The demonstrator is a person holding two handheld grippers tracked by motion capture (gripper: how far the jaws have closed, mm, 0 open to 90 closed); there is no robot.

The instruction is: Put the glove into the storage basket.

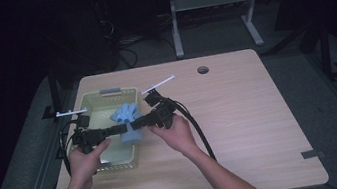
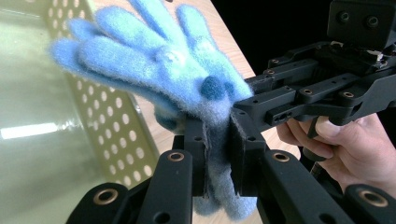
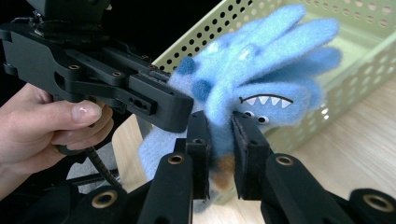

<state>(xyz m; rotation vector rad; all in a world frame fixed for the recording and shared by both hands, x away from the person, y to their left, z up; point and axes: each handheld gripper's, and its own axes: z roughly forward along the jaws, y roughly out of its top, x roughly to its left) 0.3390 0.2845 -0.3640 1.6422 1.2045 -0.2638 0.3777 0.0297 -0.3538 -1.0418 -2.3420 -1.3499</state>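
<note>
A fuzzy blue glove [image 1: 126, 115] with darker blue dots and a small shark face hangs over the right wall of a pale green perforated basket [image 1: 116, 167]. Both grippers pinch it from opposite sides. My left gripper [image 1: 121, 128] reaches in from the left across the basket, and my right gripper [image 1: 136, 123] comes from the right. In the left gripper view the jaws [image 2: 217, 158] are shut on the glove's [image 2: 159, 60] cuff end. In the right gripper view the jaws [image 3: 220, 154] are shut on the glove [image 3: 261, 70] just below the shark face, fingers fanned toward the basket [image 3: 364, 42].
The wooden table [image 1: 240, 114] has a round cable hole [image 1: 202, 69] at the back and a strip of tape [image 1: 312, 154] at the front right. A small grey piece [image 1: 110, 90] sits on the basket's far rim. Cables trail from both grippers toward the person.
</note>
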